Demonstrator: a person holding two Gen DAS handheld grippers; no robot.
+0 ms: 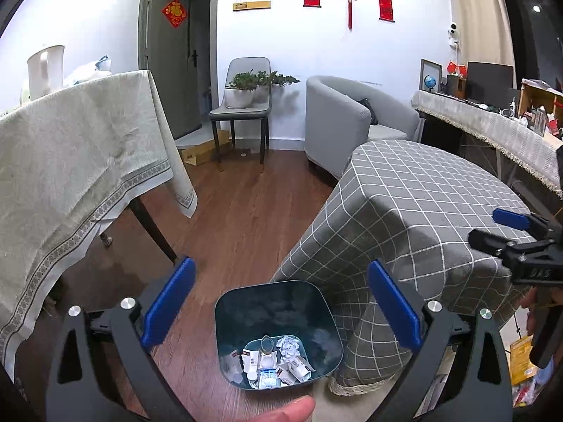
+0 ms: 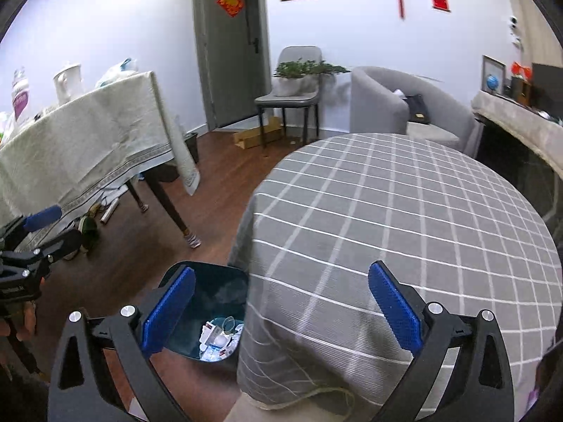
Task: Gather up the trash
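A dark teal plastic bin (image 1: 278,330) with rounded corners and smooth, glossy inner walls stands on the wood-plank floor (image 1: 239,211), tight against the hanging edge of a grey cloth with a white grid pattern that drapes over the round tabletop (image 1: 422,190). At the bin's bottom lies the trash (image 1: 274,362): a crumpled ball of white paper, small printed cartons, a clear round lid and bits of shiny film.

The left gripper (image 1: 281,313) hangs above the bin with its blue, ribbed-pad fingers (image 1: 169,302) spread fully wide and nothing between them; the bin's mouth sits squarely in the gap below. The right gripper (image 2: 281,313) is over the checked cloth, its fingers (image 2: 394,306) equally wide apart and empty; from there the bin shows low at the left, partly behind the left finger. A pale woven cloth with a patterned border covers another table (image 1: 77,147) on the left.
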